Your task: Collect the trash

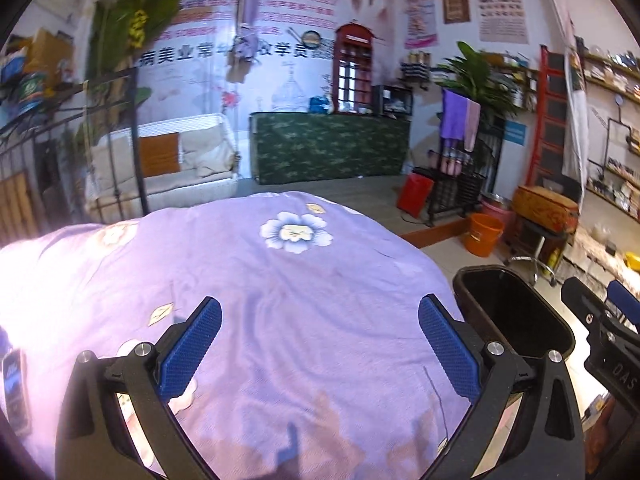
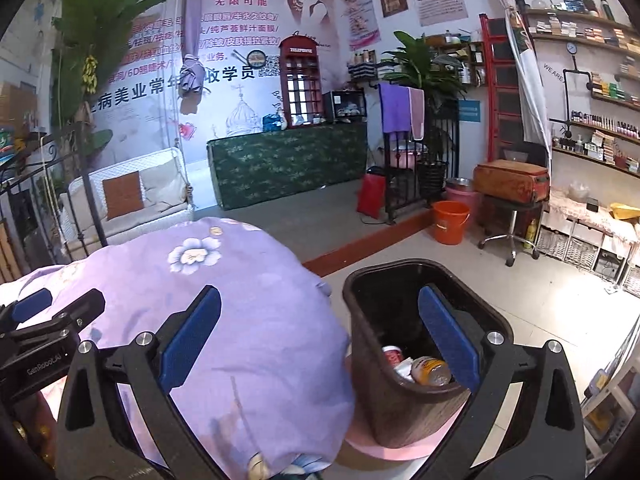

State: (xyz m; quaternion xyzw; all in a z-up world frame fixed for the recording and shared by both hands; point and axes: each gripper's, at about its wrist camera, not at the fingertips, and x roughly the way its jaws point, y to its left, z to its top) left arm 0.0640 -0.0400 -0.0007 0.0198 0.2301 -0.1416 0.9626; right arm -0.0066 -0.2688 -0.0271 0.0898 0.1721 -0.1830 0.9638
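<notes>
Beauty salon; treatment posters [image 2: 240,32]; shelves of cosmetics [image 2: 592,128].

Left gripper [image 1: 320,344]: black angular frame, fingers [image 1: 192,354] faced with blue textured pads, silver round screws at pivots. Right gripper [image 2: 320,344]: same black frame, blue cross-hatched pads [image 2: 448,340], silver screws. White lettering printed on black bodies: "GenRobot.AI" read on one, "DAS" on other. Small screws dotted along side plates.
</notes>
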